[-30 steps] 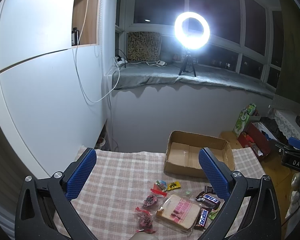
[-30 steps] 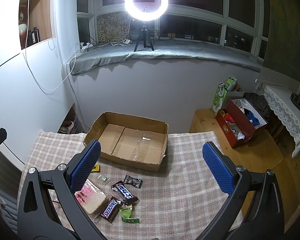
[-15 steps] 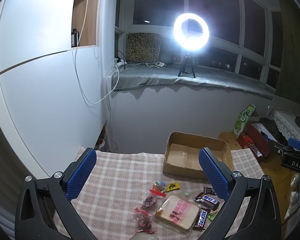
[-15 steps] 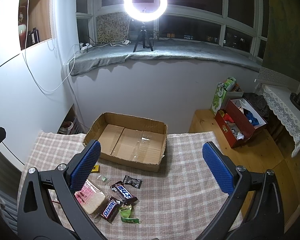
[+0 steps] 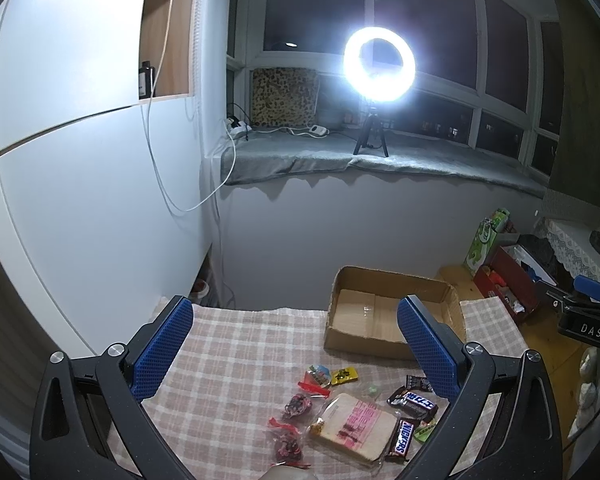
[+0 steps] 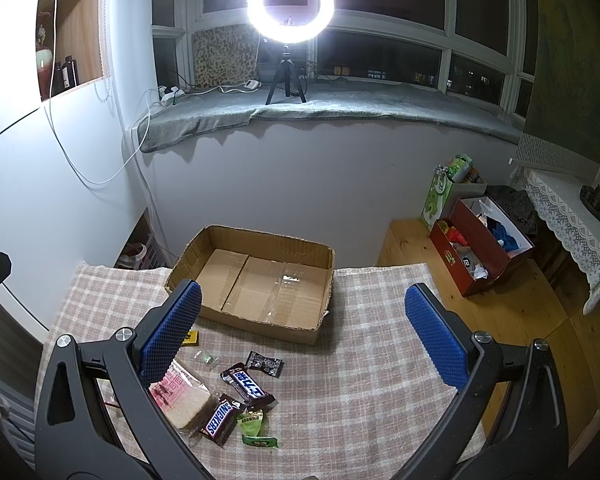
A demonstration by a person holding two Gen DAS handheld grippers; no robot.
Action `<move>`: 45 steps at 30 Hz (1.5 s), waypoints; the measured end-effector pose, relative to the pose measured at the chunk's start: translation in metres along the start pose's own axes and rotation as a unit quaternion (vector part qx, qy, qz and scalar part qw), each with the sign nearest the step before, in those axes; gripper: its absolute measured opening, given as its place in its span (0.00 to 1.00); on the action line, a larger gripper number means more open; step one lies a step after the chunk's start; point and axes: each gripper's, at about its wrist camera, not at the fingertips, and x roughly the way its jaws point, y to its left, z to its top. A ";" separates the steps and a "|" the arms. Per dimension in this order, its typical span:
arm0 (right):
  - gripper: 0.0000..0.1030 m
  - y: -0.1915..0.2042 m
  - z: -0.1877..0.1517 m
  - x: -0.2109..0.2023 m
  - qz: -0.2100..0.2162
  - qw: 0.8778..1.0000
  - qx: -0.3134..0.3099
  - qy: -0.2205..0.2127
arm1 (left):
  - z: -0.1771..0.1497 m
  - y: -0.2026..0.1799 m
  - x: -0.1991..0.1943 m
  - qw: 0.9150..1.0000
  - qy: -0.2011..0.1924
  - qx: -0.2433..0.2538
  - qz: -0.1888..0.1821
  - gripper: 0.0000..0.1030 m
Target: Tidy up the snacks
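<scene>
Both the left gripper (image 5: 296, 344) and right gripper (image 6: 300, 332) hang wide apart, holding nothing. The right gripper's left finger (image 6: 172, 328) covers part of the clear-wrapped pink-printed bread packet (image 6: 180, 396) and the small yellow sachet (image 6: 191, 338). The brown shallow cardboard box (image 6: 260, 280) is partly hidden in the left view.

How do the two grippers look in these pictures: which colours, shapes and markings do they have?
Both look alike. The left gripper and the right gripper each have two black angular arms with triangular cut-outs and round silver screws. Each finger carries a long blue pad with a fine dotted texture. No cables or sleeves show. A white "DAS" label appears on the right gripper's body in the left view.
</scene>
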 end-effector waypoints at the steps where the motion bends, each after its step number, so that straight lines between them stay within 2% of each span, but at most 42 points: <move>1: 1.00 0.000 0.000 0.000 0.000 1.000 0.001 0.000 | 0.000 -0.001 0.000 1.000 -0.001 0.000 0.000 0.99; 15: 1.00 -0.005 0.000 0.009 0.002 1.000 0.000 0.008 | -0.001 -0.003 0.007 1.000 0.003 0.003 -0.004 0.99; 28: 1.00 -0.008 -0.013 0.040 0.028 0.999 0.000 0.047 | -0.017 -0.003 0.024 0.999 0.044 0.001 -0.012 0.94; 36: 0.97 -0.002 -0.028 0.058 0.064 0.994 -0.004 0.084 | -0.038 0.011 0.039 0.994 0.098 -0.040 -0.036 0.78; 41: 0.96 0.003 -0.042 0.074 0.092 0.988 -0.006 0.120 | -0.066 0.023 0.055 0.982 0.155 -0.087 -0.059 0.69; 45: 0.95 0.009 -0.054 0.087 0.114 0.982 -0.010 0.149 | -0.086 0.025 0.066 0.971 0.195 -0.116 -0.080 0.54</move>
